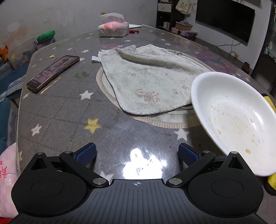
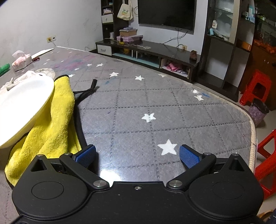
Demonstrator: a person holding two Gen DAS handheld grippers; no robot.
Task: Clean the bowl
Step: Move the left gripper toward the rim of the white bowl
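the bowl (image 1: 236, 120) is white and shallow, with dried brown specks and a faint stain across its inside. it sits tilted, its far side propped on a yellow cloth (image 2: 51, 124) that lies bunched under and beside it; from the left wrist view only slivers of that cloth show past the rim. the bowl's near-left edge overlaps a pale towel (image 1: 146, 81) spread flat over a round mat (image 1: 107, 96) in the middle of the counter (image 1: 69, 120). a black strap (image 2: 88, 91) trails out from the far edge of the yellow cloth.

the left claw (image 1: 137, 155) hangs low over bare counter just left of the bowl, its blue pads spread wide with nothing between them; the bowl's rim lies close to its right finger, though whether they touch i cannot tell. the right claw (image 2: 137, 155) is on the other side of the bowl, over open counter just right of the yellow cloth, also gaping wide and empty.

the counter top is grey, quilted-looking, dotted with stars under a glossy sheet that throws back a bright glare. a phone (image 1: 53, 72) lies to the left of the towel, screen up. a tissue pack (image 1: 113, 27) stands at the far end. beyond, a tv (image 2: 166, 13) hangs on the wall over a low dark stand, and a red stool (image 2: 257, 89) stands off the counter's right side
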